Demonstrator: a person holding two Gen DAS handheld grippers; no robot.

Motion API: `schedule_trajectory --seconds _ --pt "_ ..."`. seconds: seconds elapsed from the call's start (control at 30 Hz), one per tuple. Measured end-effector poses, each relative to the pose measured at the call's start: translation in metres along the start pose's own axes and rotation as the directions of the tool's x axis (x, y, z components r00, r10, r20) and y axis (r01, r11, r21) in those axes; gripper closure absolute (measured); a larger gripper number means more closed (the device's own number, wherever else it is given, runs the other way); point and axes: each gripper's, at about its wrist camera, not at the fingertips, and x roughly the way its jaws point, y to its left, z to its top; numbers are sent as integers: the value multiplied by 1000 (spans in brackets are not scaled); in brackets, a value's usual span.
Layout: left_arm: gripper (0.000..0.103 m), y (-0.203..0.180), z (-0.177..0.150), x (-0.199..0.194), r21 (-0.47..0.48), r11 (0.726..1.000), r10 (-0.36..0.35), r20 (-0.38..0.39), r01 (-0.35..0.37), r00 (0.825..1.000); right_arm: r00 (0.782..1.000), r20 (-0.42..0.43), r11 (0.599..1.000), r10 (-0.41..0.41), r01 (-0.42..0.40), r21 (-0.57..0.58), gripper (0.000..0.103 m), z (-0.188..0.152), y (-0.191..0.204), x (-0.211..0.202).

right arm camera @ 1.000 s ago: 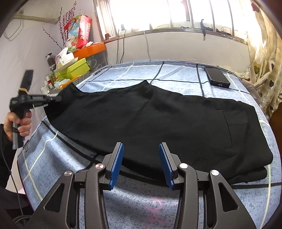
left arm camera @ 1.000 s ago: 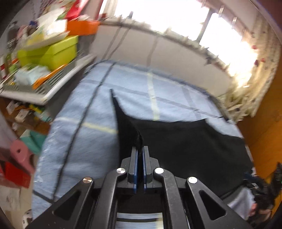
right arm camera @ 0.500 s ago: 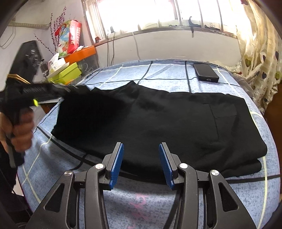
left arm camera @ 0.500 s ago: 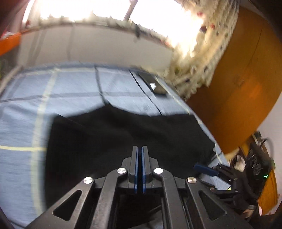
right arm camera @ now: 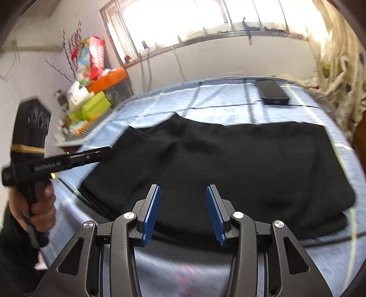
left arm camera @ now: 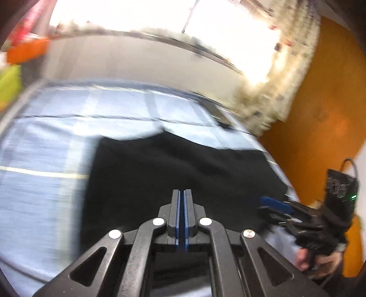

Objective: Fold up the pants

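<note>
So I've just swung my left gripper (left arm camera: pixel 182 201) across with the pant leg end. A second ago that end was bunched up and pinched in it out at the far left; now it's laid over onto the rest of the pants (right arm camera: pixel 217 169), which sit as a much shorter black rectangle. Those jaws have only just cracked open a hair. They're basically pressed together, and from my left view there's no cloth between the blue pads anymore, so I reckon the leg end is released. It looks to me like that fold is done.

My right gripper (right arm camera: pixel 183 212) hasn't changed: jaws spread about halfway, holding nothing, hovering over the near edge of the pants.

Next is probably another fold, or smoothing the left edge, which looks a bit stepped and uneven.

The surface is a bed (right arm camera: pixel 217 102) with a light blue checked sheet, and the pants lie in the middle of it. There's a black phone (right arm camera: pixel 272 92) near the far right corner, well apart from the pants. Beyond it is a bright window (right arm camera: pixel 183 18), with a cluttered shelf (right arm camera: pixel 91 109) of green and orange boxes on the left and a patterned curtain (right arm camera: pixel 338 61) on the right.
</note>
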Motion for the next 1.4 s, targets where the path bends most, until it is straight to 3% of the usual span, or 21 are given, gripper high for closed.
schedule_trajectory --seconds 0.13,0.23,0.37,0.43,0.63,0.87,0.93,1.0,1.13,1.27,1.33,1.37,1.4 --pt "81 46 -6 -7 -60 985 164 -7 -164 986 994 -79 997 74 -74 13 60 16 16 45" --pt "78 64 -17 -1 -89 976 198 -41 -201 979 984 -132 993 119 -115 38 60 22 24 75" --pt "77 67 -30 9 -97 978 177 -84 -185 981 974 -168 986 150 -136 95 60 27 26 95" --pt "72 65 -34 8 -85 981 170 -78 -176 982 965 -191 979 181 -159 124 60 24 31 96" --pt "70 65 -34 10 -101 983 147 -70 -154 987 951 -208 963 226 -186 197 59 18 33 89" --pt "67 66 -34 9 -105 983 143 -65 -150 988 952 -193 963 238 -206 174 60 34 40 117" --pt "67 67 -34 9 -109 983 139 -66 -146 988 945 -222 968 239 -213 131 96 32 49 120" --pt "67 68 -33 9 -112 983 136 -67 -143 988 946 -224 972 233 -217 96 100 33 53 119" --pt "67 67 -33 9 -111 984 135 -69 -142 988 954 -193 972 230 -214 99 100 48 40 109" --pt "67 67 -33 8 -105 985 132 -72 -139 989 939 -266 975 218 -200 94 97 48 38 108" --pt "67 68 -33 7 -106 985 131 -72 -138 989 944 -266 979 194 -167 121 80 37 32 102" --pt "67 68 -34 7 -105 985 129 -72 -136 989 945 -255 973 207 -173 150 65 30 27 98" --pt "67 68 -35 6 -103 985 128 -72 -135 989 941 -240 963 240 -198 184 63 24 22 95"
